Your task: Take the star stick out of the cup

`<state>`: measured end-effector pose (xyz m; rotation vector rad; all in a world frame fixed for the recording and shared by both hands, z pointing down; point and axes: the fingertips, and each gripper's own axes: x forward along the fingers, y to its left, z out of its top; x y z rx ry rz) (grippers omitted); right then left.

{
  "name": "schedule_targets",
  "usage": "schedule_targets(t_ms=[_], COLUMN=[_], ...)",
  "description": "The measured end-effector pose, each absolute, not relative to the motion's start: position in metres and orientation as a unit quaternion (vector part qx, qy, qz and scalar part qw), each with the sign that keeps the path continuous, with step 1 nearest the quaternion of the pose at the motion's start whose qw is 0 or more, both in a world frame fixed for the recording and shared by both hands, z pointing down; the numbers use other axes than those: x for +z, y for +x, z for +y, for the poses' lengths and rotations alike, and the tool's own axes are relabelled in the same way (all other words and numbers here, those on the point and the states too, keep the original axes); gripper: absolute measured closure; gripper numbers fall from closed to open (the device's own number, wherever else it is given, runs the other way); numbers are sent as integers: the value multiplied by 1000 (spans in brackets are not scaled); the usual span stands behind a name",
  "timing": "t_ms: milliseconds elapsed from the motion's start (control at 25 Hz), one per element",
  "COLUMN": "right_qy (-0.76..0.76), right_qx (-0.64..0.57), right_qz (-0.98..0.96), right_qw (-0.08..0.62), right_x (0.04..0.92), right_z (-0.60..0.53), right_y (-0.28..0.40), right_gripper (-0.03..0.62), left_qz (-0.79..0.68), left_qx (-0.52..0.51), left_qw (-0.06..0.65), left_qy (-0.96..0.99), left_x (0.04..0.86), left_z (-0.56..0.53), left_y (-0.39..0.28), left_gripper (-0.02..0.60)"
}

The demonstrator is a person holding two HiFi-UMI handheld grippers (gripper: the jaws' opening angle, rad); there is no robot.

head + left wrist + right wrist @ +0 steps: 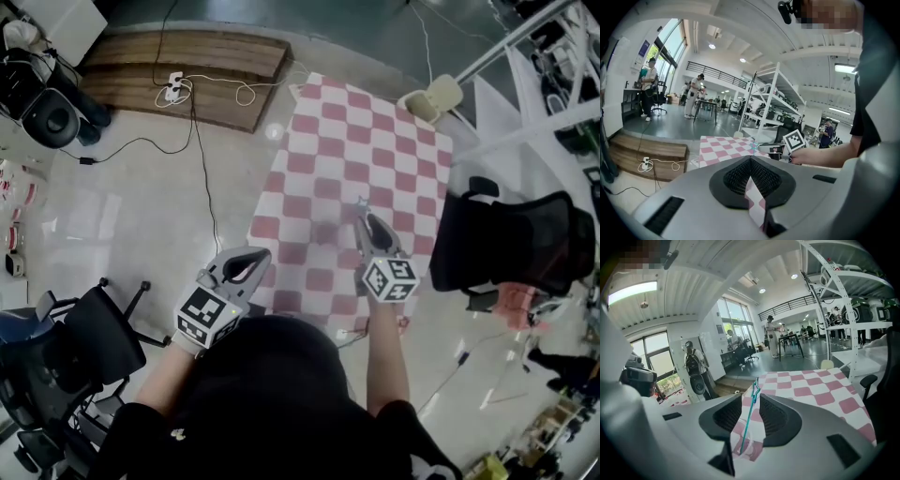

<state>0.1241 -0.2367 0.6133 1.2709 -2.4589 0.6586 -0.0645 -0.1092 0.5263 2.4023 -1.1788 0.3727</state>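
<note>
A thin teal star stick (751,413) runs up between the jaws of my right gripper (751,397), its star just above the fingertips. Its lower end sits in a clear cup (746,446) on the red-and-white checked table (375,141). The jaws stand a narrow gap apart on either side of the stick, which lies nearer the right jaw. In the head view my right gripper (362,217) reaches over the table's near half, with the star stick (361,202) at its tips. My left gripper (261,255) hangs off the table's left edge, shut and holding nothing.
A black office chair (506,244) stands against the table's right side and a cream stool (431,98) at its far corner. A wooden platform (187,70) with cables lies far left. Another black chair (94,347) is near my left side. Several people stand in the background.
</note>
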Motion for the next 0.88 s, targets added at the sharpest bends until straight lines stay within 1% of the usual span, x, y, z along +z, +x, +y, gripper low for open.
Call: schedule_targets(t_ms=[200,560,880], right_qy=[450,452,441], right_qx=[243,255,237], right_qz=[-846,-843,-852], right_qw=[151,140,152], right_x=[630,636,625], right_z=[-251,-263,-256], right_y=[118,114,104], right_gripper=[479,551,563], left_qz=[-431,-438,-424], left_qx=[143,147,140], left_qw=[224,231,228], left_qy=[862,856,865], left_x=[534,539,536], left_z=[-113,-114,-117], left_y=[-81,-92,-82], left_gripper=[543,541,541])
